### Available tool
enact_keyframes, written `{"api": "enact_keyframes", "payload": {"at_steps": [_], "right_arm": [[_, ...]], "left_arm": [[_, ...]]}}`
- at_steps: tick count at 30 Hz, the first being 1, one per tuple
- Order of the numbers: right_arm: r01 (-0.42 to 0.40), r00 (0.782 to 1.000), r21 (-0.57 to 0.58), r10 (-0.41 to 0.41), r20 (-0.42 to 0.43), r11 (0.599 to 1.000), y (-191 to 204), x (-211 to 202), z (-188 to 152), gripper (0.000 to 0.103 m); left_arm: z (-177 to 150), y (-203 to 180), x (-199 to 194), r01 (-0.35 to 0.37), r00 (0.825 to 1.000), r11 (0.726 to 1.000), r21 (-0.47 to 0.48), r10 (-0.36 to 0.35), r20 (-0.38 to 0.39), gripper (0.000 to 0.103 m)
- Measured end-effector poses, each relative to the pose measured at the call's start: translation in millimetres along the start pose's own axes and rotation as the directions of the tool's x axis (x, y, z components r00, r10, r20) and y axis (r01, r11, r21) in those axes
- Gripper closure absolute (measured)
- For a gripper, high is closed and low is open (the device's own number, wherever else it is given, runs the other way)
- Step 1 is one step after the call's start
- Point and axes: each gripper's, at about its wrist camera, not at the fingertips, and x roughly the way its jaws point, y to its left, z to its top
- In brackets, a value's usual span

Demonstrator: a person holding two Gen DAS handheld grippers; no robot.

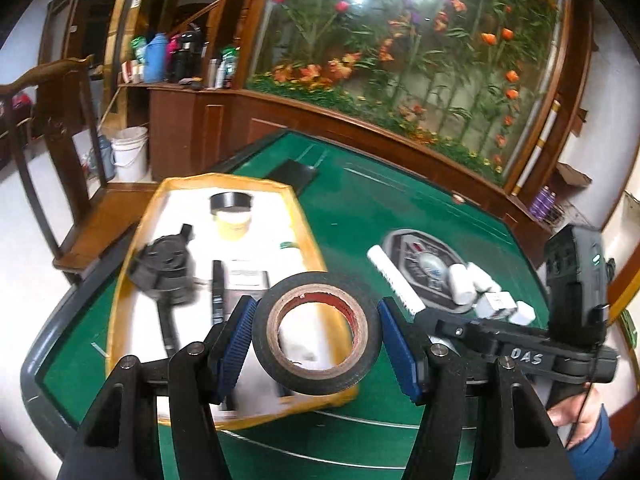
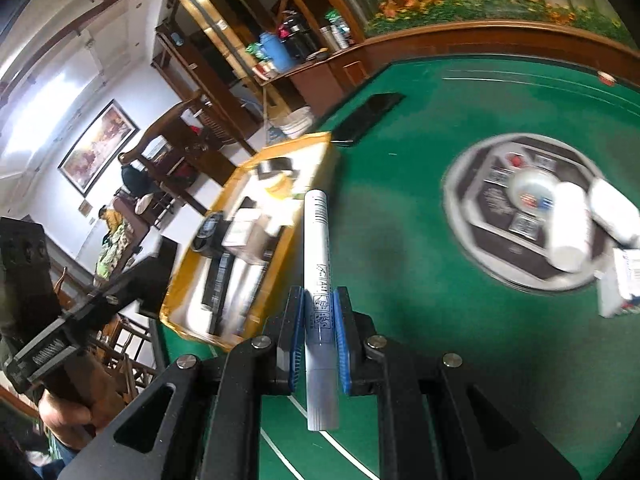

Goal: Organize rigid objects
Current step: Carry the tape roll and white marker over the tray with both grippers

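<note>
My left gripper (image 1: pixel 316 340) is shut on a black roll of tape (image 1: pixel 318 360), held above the near right corner of a yellow-rimmed tray (image 1: pixel 138 248). The tray holds a black tape roll (image 1: pixel 231 201), a yellow roll (image 1: pixel 232 224), a black plug-like part (image 1: pixel 164 272) and a small box. My right gripper (image 2: pixel 318 332) is shut on a white marker pen (image 2: pixel 318 264), held above the green table just right of the tray (image 2: pixel 308 148). The marker (image 1: pixel 394 278) and the right gripper also show in the left wrist view.
The green table (image 1: pixel 352 208) has a round grey control panel (image 2: pixel 516 208) at its centre. White bottles (image 2: pixel 572 232) and small white boxes (image 1: pixel 496 304) lie by it. A black phone (image 2: pixel 366 118) lies beyond the tray. Wooden cabinets and chairs stand around.
</note>
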Motion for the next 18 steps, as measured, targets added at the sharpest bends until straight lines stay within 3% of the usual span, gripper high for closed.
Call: {"api": "enact_keyframes", "payload": {"at_steps": [9, 14, 18], "right_arm": [[-0.030, 0.999, 0.008, 0.030, -0.025, 1.000, 54, 53, 21, 0.089], [0.029, 0.999, -0.011, -0.030, -0.045, 1.000, 67, 78, 17, 0.089], [0.081, 0.995, -0.042, -0.084, -0.055, 0.996, 72, 92, 12, 0.089]], "left_arm": [[-10, 51, 21, -0.100, 0.995, 0.993, -0.055, 0.100, -0.010, 0.037], [-19, 70, 35, -0.114, 0.993, 0.989, -0.091, 0.111, -0.038, 0.037], [-25, 69, 43, -0.130, 0.991, 0.989, -0.066, 0.127, -0.047, 0.037]]}}
